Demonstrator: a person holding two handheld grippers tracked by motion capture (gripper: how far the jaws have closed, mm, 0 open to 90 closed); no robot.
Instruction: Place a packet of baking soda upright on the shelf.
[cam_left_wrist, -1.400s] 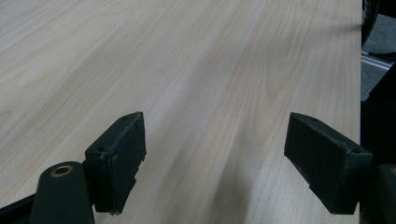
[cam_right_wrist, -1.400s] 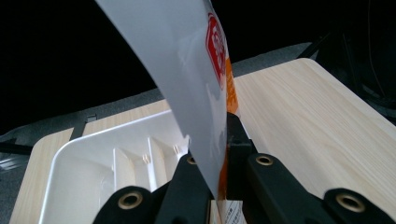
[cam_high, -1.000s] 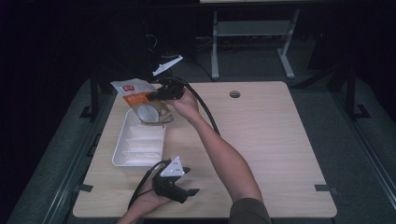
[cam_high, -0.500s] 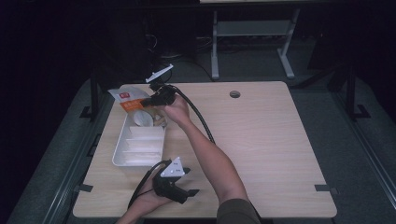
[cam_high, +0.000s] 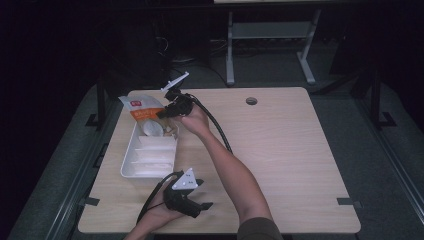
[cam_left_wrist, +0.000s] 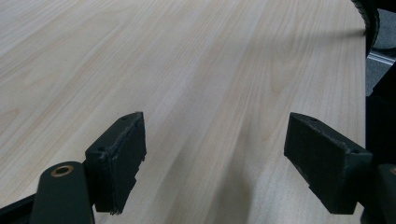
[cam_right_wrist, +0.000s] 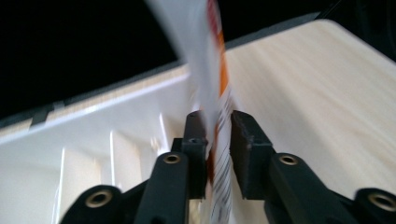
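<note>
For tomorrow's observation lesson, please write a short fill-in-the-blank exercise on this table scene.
1. The white and orange plastic packet sits between the jaws of the ____ hand-held gripper.
2. The white plastic compartment tray lies on a ____ table.
3. The left hand-held gripper has jaws that stand ____.

Missing words: right; wooden; open

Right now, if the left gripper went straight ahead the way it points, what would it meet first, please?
Probably nothing: ahead of the open left gripper lies bare table up to its edge, as far as its own view shows. The white tray sits off its line, judging by the high view.
</note>
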